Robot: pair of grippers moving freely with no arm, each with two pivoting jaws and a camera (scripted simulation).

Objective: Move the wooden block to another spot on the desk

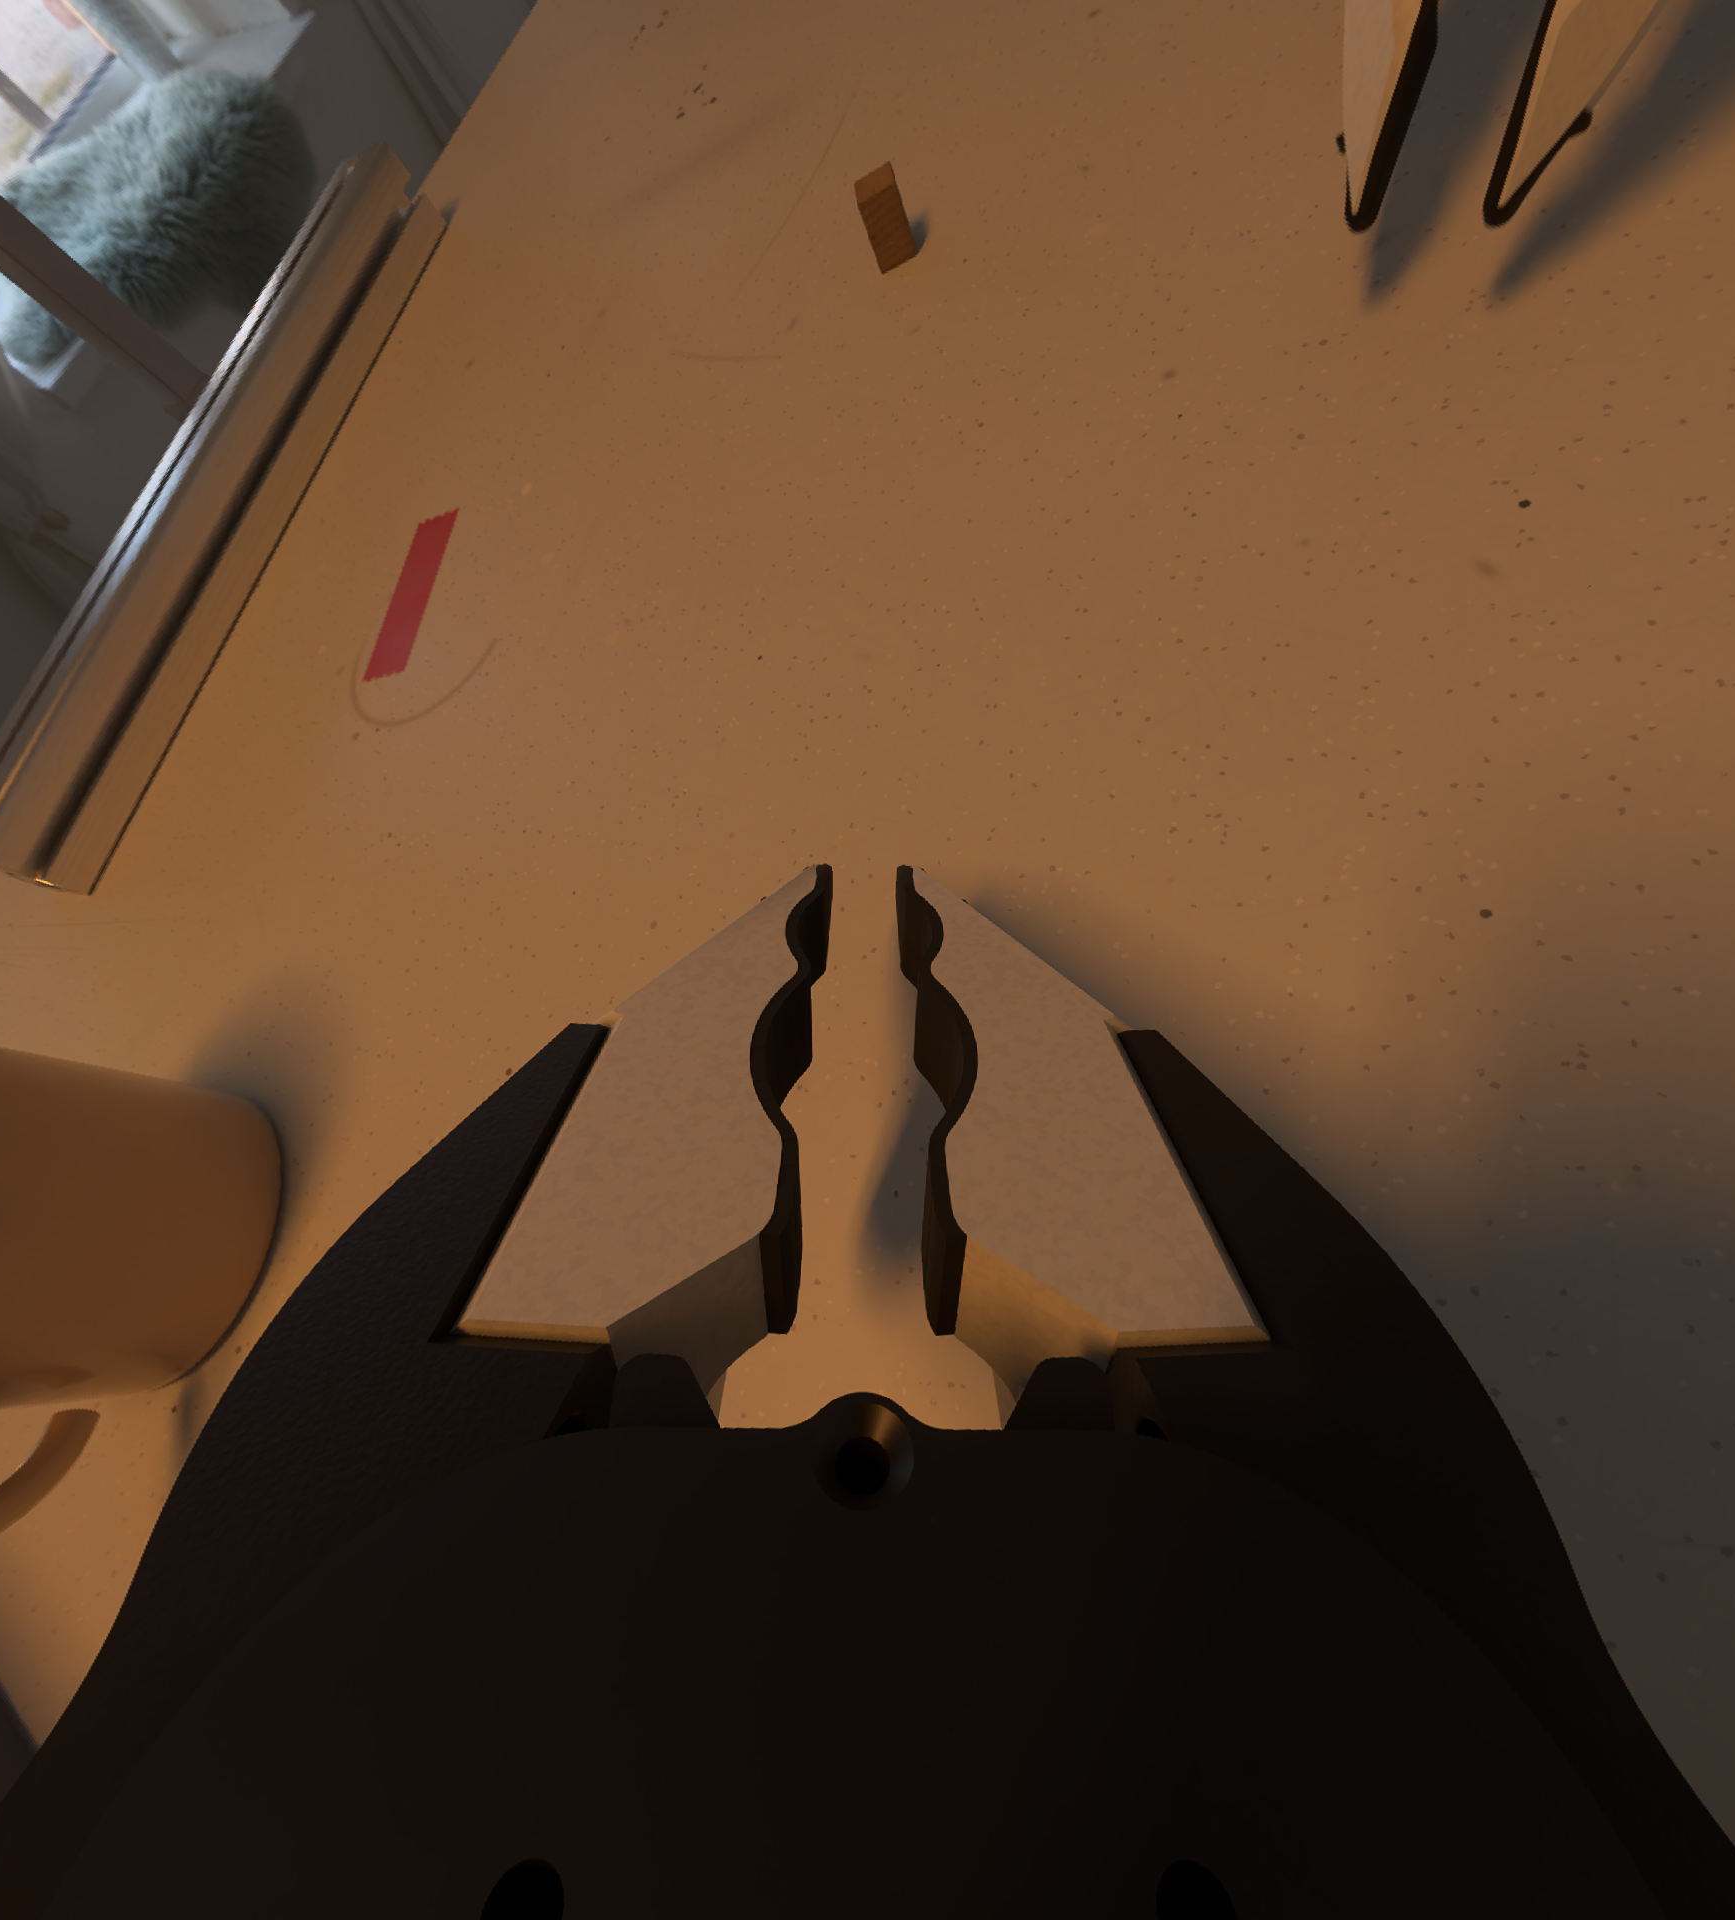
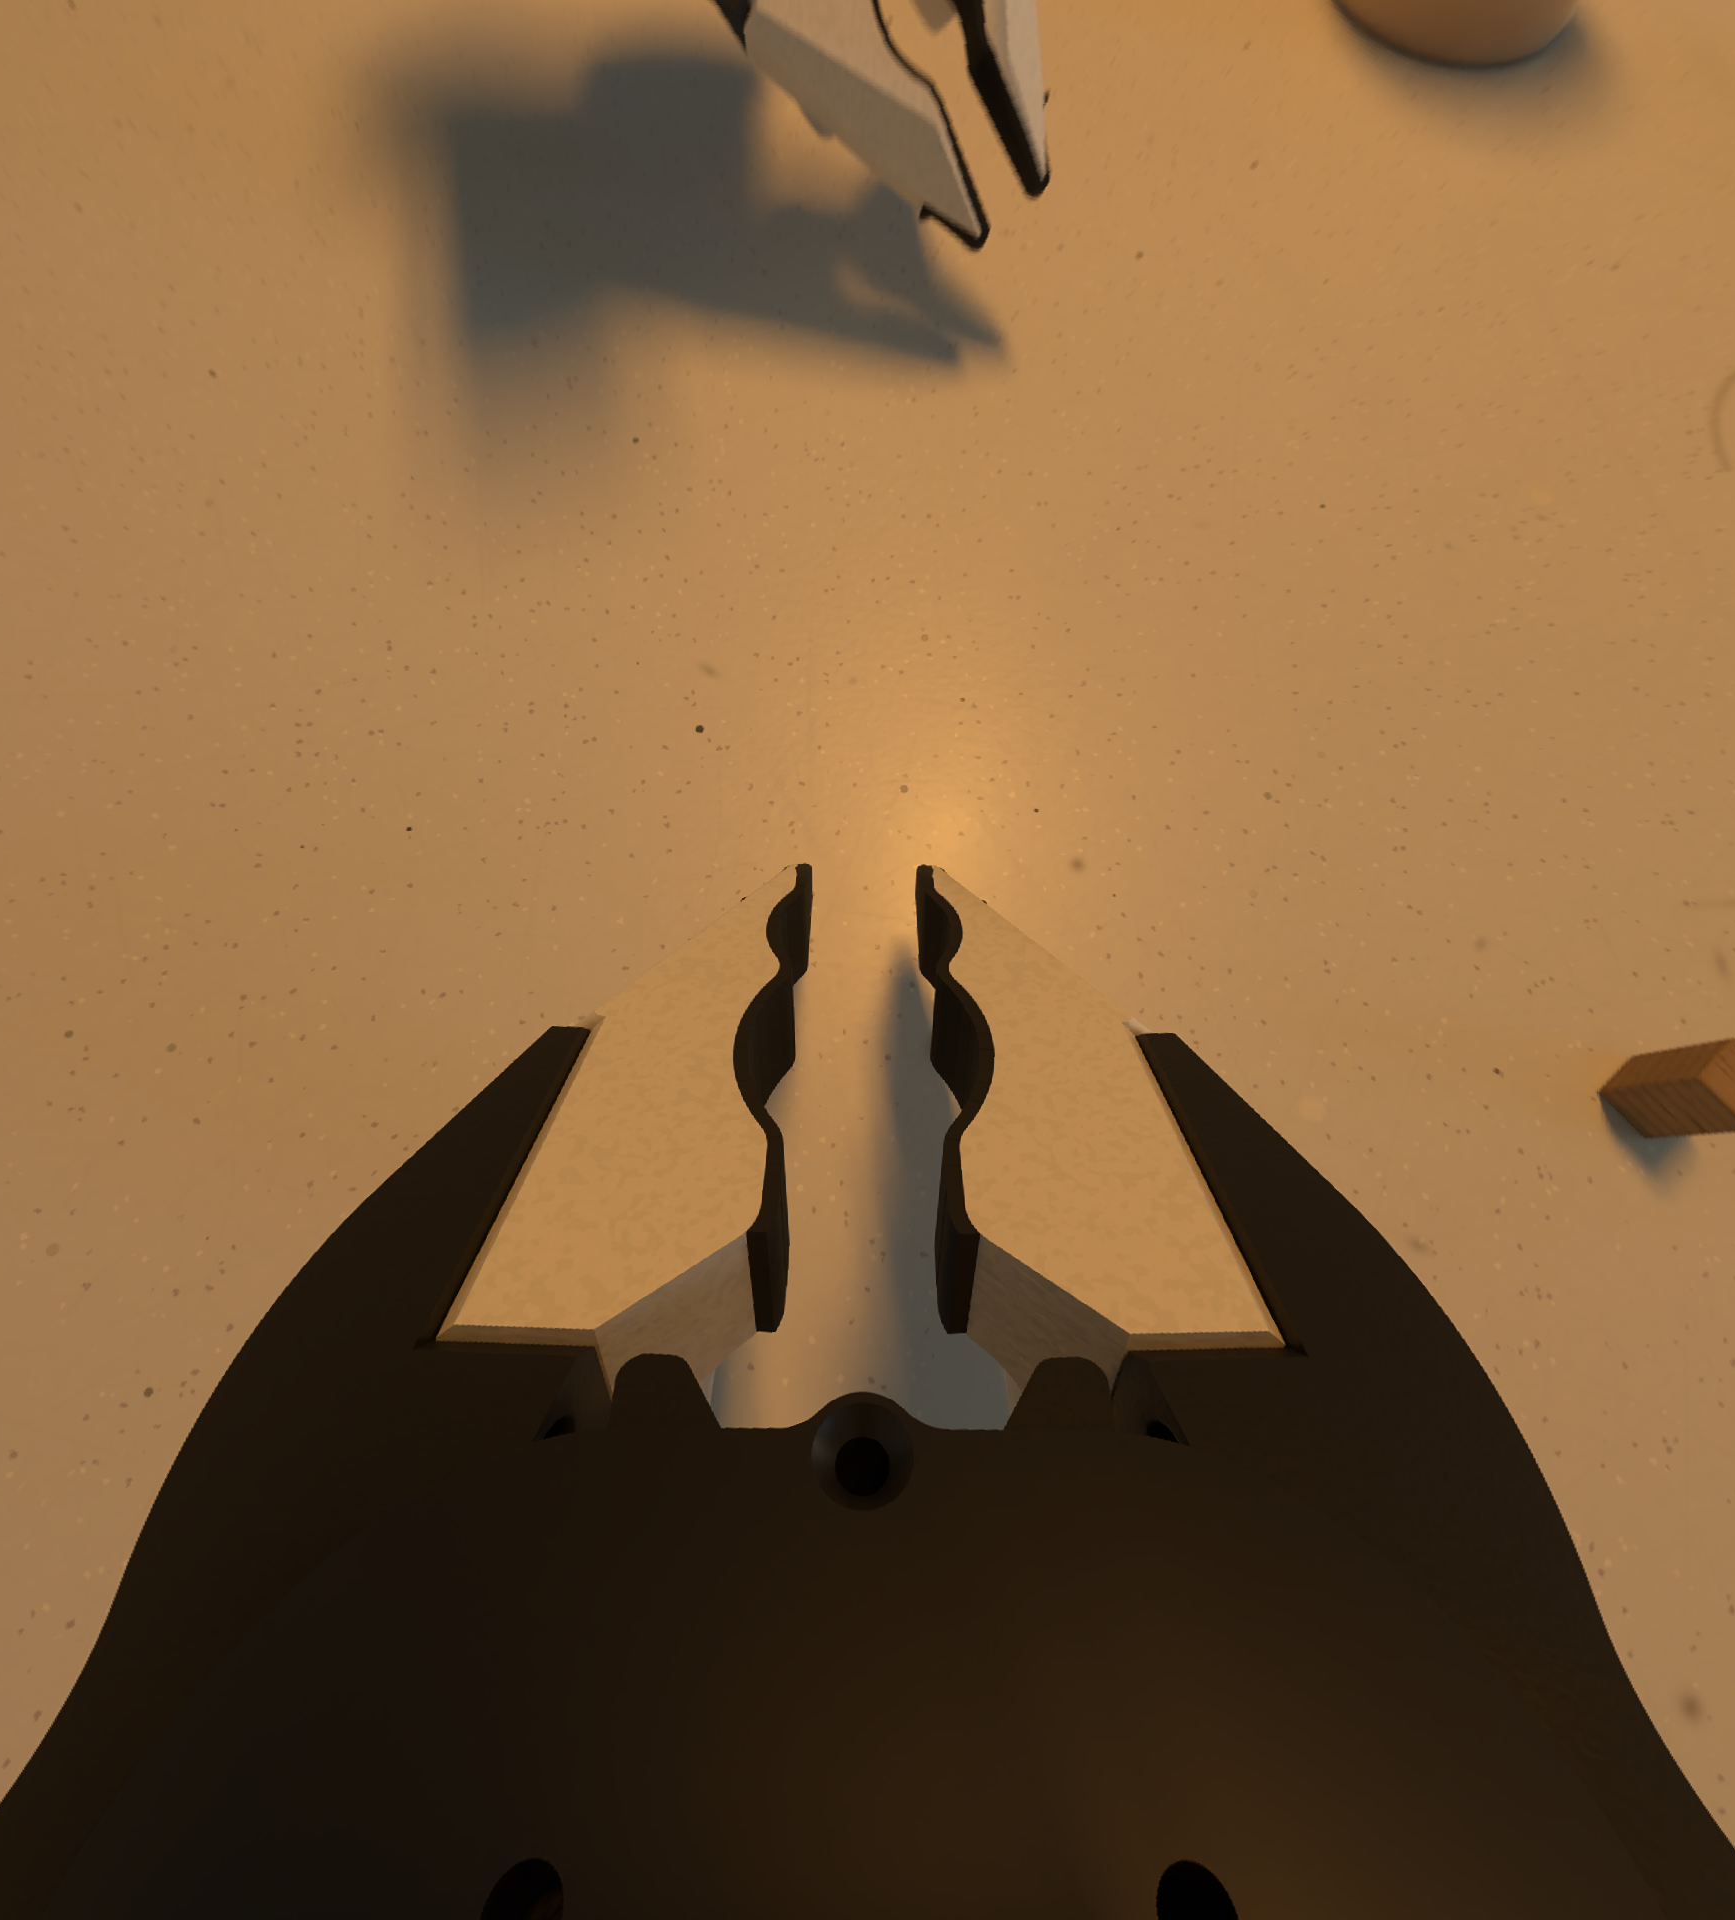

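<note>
The small wooden block (image 1: 884, 216) lies on the speckled beige desk (image 1: 1154, 623), far ahead of my left gripper (image 1: 863, 873). The left gripper is empty, its jaws a narrow gap apart, low over the desk. In the right wrist view the block (image 2: 1694, 1086) lies on its side to the right of my right gripper (image 2: 863, 873), apart from it. The right gripper is empty, its jaws slightly parted. Each gripper shows in the other's view: the right gripper (image 1: 1424, 220) at top right, the left gripper (image 2: 1006, 213) at the top.
A beige mug (image 1: 63, 1226) stands close to the left of my left gripper; it also shows in the right wrist view (image 2: 1455, 26). A red strip of tape (image 1: 413, 597) lies flat on the desk. An aluminium rail (image 1: 188, 540) runs along the desk's left edge.
</note>
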